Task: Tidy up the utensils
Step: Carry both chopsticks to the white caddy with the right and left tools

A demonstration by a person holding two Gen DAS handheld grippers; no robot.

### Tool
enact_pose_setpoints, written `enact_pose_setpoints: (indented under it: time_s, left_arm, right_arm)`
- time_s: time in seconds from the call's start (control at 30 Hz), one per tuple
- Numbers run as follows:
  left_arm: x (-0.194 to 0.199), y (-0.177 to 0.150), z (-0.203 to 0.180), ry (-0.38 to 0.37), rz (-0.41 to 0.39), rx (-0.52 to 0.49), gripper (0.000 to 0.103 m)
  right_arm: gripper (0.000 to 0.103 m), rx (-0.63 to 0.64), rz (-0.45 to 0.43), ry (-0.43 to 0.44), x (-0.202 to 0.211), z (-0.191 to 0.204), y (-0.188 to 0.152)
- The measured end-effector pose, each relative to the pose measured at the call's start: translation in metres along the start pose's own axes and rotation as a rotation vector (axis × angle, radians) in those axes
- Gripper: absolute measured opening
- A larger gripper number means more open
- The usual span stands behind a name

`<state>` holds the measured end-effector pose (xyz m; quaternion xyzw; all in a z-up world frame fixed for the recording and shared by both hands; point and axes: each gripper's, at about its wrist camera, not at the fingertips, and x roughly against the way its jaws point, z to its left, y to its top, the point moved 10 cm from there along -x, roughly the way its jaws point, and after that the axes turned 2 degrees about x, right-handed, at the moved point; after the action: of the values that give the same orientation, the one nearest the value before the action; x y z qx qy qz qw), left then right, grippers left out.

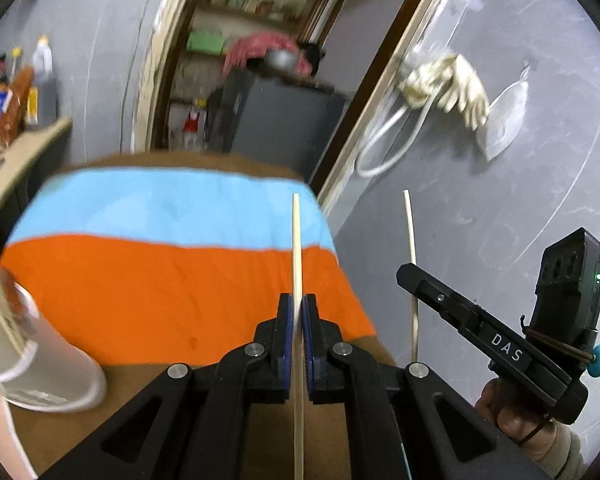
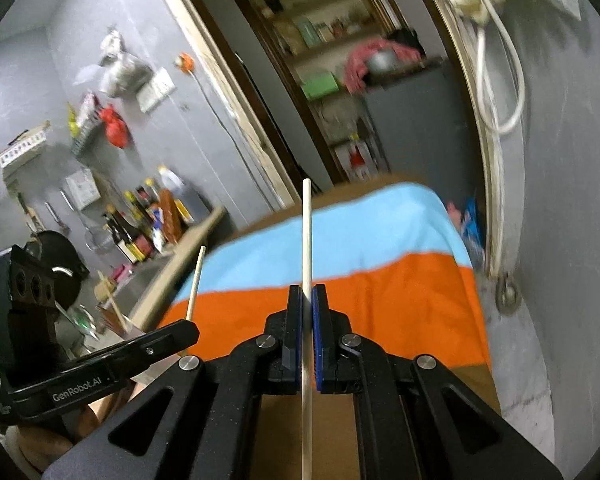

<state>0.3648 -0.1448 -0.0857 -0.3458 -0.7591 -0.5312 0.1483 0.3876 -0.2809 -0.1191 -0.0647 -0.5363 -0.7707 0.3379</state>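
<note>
Above striped cloth [image 1: 172, 264]: left gripper [image 1: 299, 320], right gripper [image 2: 307, 312] each pinch chopstick [image 1: 296, 248], tips forward

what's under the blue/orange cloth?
The blue and orange cloth lies on a brown table, which shows bare at the near edge and far rim. Whatever else lies beneath the cloth is covered. Each gripper holds a chopstick above it.
</note>
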Motion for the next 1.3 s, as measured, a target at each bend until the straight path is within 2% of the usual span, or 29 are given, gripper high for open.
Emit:
enact_pose_setpoints:
  time_s: [0.33,0.63,0.9,1.03,1.3]
  left_arm:
    - [0.055,0.041,0.013,0.013,-0.114,-0.047,0.005]
    - [0.107,0.066,0.045,0.026,-0.222,-0.032,0.005]
    - [0.155,0.085,0.107,0.07,-0.329,0.041,0.005]
    - [0.179,0.095,0.147,0.091,-0.396,0.111,0.005]
    - [0.207,0.1,0.211,0.083,-0.54,0.233,0.005]
  right_arm:
    - [0.005,0.062,-0.13,0.043,0.028,0.068,0.045]
    - [0.005,0.106,-0.194,0.082,0.031,0.139,0.058]
    - [0.005,0.131,-0.223,0.15,0.021,0.194,0.06]
    - [0.005,0.127,-0.241,0.189,0.013,0.216,0.059]
    - [0.005,0.115,-0.311,0.267,-0.005,0.253,0.057]
